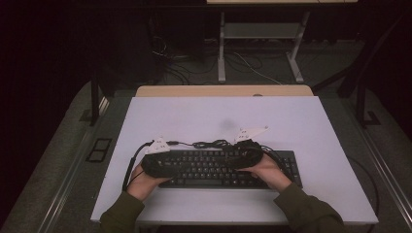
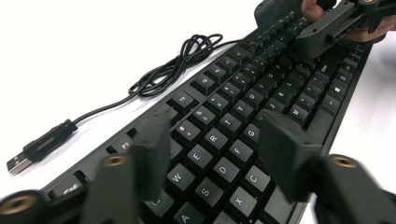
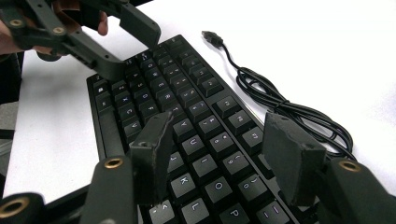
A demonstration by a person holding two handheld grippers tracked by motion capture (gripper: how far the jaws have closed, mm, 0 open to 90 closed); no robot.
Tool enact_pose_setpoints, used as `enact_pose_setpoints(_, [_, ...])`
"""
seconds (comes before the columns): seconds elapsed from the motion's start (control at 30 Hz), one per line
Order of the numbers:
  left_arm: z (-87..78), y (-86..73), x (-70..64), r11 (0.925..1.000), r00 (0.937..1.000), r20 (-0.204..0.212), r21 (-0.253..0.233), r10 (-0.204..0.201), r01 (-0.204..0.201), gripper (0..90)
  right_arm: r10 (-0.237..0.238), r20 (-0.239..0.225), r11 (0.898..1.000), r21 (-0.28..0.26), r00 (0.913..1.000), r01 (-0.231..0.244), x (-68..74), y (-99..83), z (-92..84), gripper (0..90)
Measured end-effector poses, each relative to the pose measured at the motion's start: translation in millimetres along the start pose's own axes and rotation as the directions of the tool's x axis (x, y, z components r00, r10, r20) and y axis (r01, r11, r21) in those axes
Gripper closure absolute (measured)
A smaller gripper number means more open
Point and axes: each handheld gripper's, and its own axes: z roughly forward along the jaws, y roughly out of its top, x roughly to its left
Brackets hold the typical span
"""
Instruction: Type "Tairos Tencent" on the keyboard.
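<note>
1. Sleeves [image 1: 121,213] in olive green enter the high view at 6 o'clock, one on each forearm, reaching up over the near edge of the table [image 1: 311,121].
2. Each hand holds a gripper above a black keyboard [image 1: 218,170], which lies flat on the white table top at about 6 o'clock from the table's middle, its long side running 9 to 3 o'clock.
3. Left hand [image 1: 141,183] holds the left gripper [image 1: 163,165] over the keyboard's 9 o'clock end; in the left gripper view its jaws stand apart, with nothing between them, just above the letter keys [image 2: 212,158] around W, E, R and F.
4. Right hand [image 1: 272,172] holds the right gripper [image 1: 245,156] over the keyboard's middle, toward 3 o'clock; in the right gripper view its jaws also stand apart and empty, above the keys around K, L, O and P [image 3: 212,177].
5. Whether either gripper's jaw tips touch the keys cannot be told.
6. Both grippers point toward one another: the left gripper view shows the right one at 1 o'clock [image 2: 322,30], and the right gripper view shows the left one at 11 o'clock [image 3: 119,46].
7. The keyboard's black cable [image 1: 214,143] lies in a loose coil on the table just beyond its far edge, at 12 o'clock from it.
8. Its USB plug [image 2: 21,161] lies free on the white top, touching nothing else.
9. A grey three-cornered plate [image 1: 250,131] tops each gripper.
</note>
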Motion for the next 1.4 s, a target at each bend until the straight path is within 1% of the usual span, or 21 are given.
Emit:
enact_pose_setpoints(0.23, [6.9, 4.3, -2.2, 0.9998, 0.9995, 0.027, 0.008, 0.016, -0.016, 70.9, -0.002, 0.002, 1.0, 0.0, 1.0, 0.002, -0.5, 0.0, -0.2, 42.5])
enact_pose_setpoints(0.43, [13.3, 7.4, -2.7, 0.9996, 0.9986, 0.047, 0.017, 0.022, -0.023, 88.4, -0.003, 0.001, 1.0, -0.001, 1.0, 0.003, -0.4, -0.2, 0.3, 42.5])
enact_pose_setpoints(0.5, [16.4, 7.6, -2.3, 0.9994, 0.9983, 0.052, 0.025, 0.024, -0.025, 88.9, -0.004, 0.0, 1.0, 0.0, 1.0, 0.004, -0.2, -0.3, 0.5, 42.5])
enact_pose_setpoints(0.53, [17.9, 7.4, -3.0, 0.9994, 0.9985, 0.052, 0.028, 0.017, -0.018, 88.9, -0.004, 0.0, 1.0, 0.0, 1.0, 0.004, -0.2, -0.3, 0.7, 42.5])
enact_pose_setpoints(0.57, [19.1, 7.4, -2.6, 0.9989, 0.9984, 0.051, 0.038, 0.026, -0.028, 88.9, -0.006, -0.001, 1.0, 0.0, 1.0, 0.006, -0.3, -0.4, 0.9, 42.4])
enact_pose_setpoints(0.6, [21.0, 7.0, -3.1, 0.9991, 0.9985, 0.051, 0.037, 0.019, -0.021, 88.9, -0.005, -0.001, 1.0, 0.0, 1.0, 0.005, -0.1, -0.4, 1.0, 42.5])
enact_pose_setpoints(0.63, [22.3, 6.8, -2.8, 0.9988, 0.9985, 0.05, 0.043, 0.023, -0.025, 88.9, -0.005, -0.001, 1.0, 0.001, 1.0, 0.005, 0.0, -0.4, 1.2, 42.5])
enact_pose_setpoints(0.8, [27.8, 5.7, -2.2, 0.9983, 0.9989, 0.043, 0.054, 0.019, -0.022, 88.9, -0.006, -0.002, 1.0, 0.0, 1.0, 0.006, 0.4, -0.5, 1.8, 42.5])
enact_pose_setpoints(0.87, [29.1, 5.7, -1.8, 0.9976, 0.9988, 0.042, 0.064, 0.023, -0.026, 88.9, -0.005, -0.002, 1.0, 0.0, 1.0, 0.005, 0.3, -0.5, 1.8, 42.5])
enact_pose_setpoints(1.0, [31.8, 4.7, -1.7, 0.9973, 0.9993, 0.034, 0.071, 0.018, -0.02, 88.9, -0.005, -0.001, 1.0, -0.001, 1.0, 0.005, 0.0, -0.6, 1.8, 42.4])
enact_pose_setpoints(1.2, [33.9, 3.5, -0.3, 0.9962, 0.9994, 0.03, 0.084, 0.019, -0.022, 88.9, -0.005, 0.0, 1.0, -0.001, 1.0, 0.005, -0.2, -0.6, 1.9, 42.5])
enact_pose_setpoints(1.23, [34.2, 3.5, 0.0, 0.9958, 0.9992, 0.029, 0.087, 0.026, -0.028, 88.9, -0.005, 0.0, 1.0, -0.001, 1.0, 0.005, -0.2, -0.5, 1.8, 42.5])
enact_pose_setpoints(1.3, [35.4, 2.8, -0.8, 0.9965, 0.9995, 0.028, 0.082, 0.014, -0.016, 88.9, -0.004, 0.001, 1.0, 0.0, 1.0, 0.004, -0.1, -0.4, 1.6, 42.4])
enact_pose_setpoints(1.4, [36.3, 2.3, -1.1, 0.9954, 0.9995, 0.028, 0.094, 0.016, -0.018, 88.9, -0.003, 0.001, 1.0, 0.0, 1.0, 0.003, 0.0, -0.4, 1.4, 42.5])
